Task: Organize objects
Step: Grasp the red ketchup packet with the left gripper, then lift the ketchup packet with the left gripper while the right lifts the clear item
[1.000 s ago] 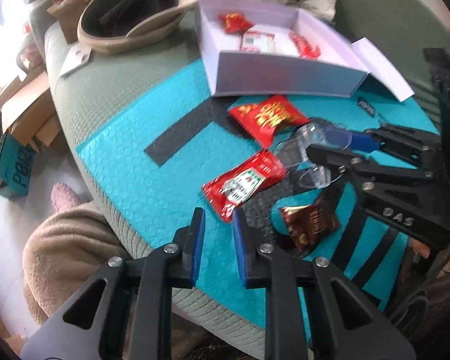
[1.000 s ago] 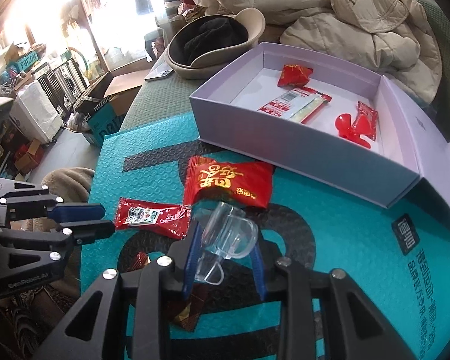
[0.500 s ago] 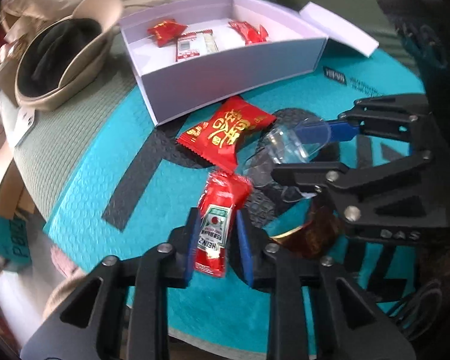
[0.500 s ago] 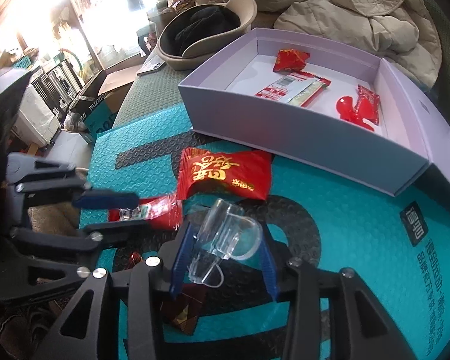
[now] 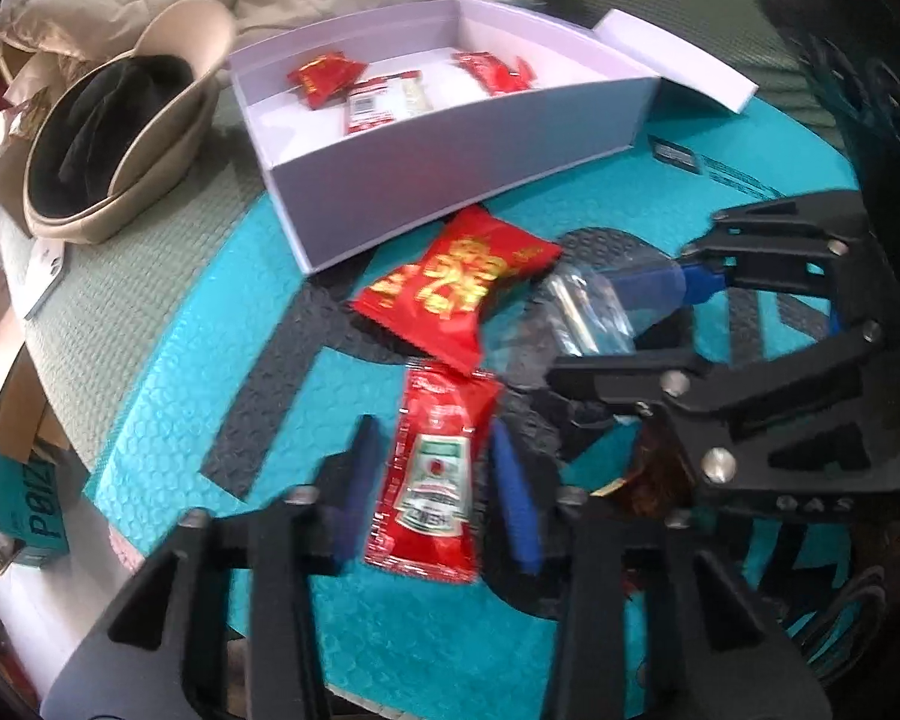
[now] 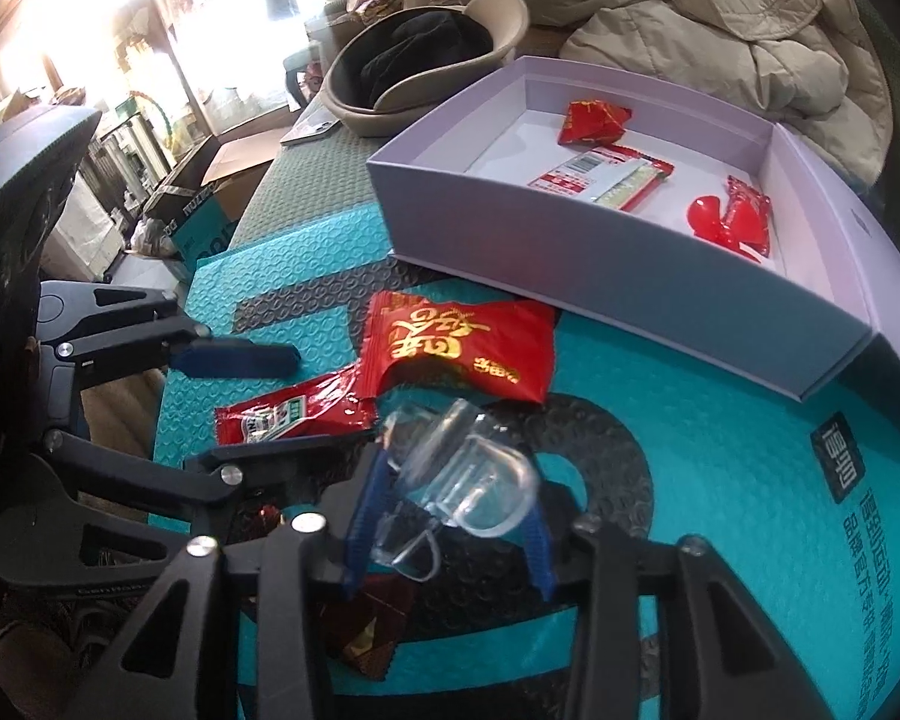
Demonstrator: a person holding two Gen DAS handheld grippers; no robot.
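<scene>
The left gripper [image 5: 435, 492] is spread wide, its blue pads on either side of a red ketchup packet [image 5: 429, 483] that lies flat on the teal padded mailer [image 5: 168, 396]; the pads stand apart from the packet's edges. The packet's far end tucks just under a larger red snack pouch with gold lettering [image 5: 453, 282], which sits beside the front wall of the open white box [image 5: 450, 174].

The right gripper [image 6: 450, 519] is clamped on a clear plastic clip [image 6: 468, 489], holding it just above the mailer, though the see-through plastic makes it hard to judge whether it touches the surface. A dark brown candy wrapper [image 6: 366, 630] lies partly under this gripper's fingers.

Inside the box are a red candy [image 6: 591, 120], a red-and-white sachet [image 6: 606, 177] and a small red wrapped piece [image 6: 732, 219]. A beige hat [image 5: 114, 144] rests on the green cover left of the box, and a cream padded jacket [image 6: 720, 18] is heaped behind.
</scene>
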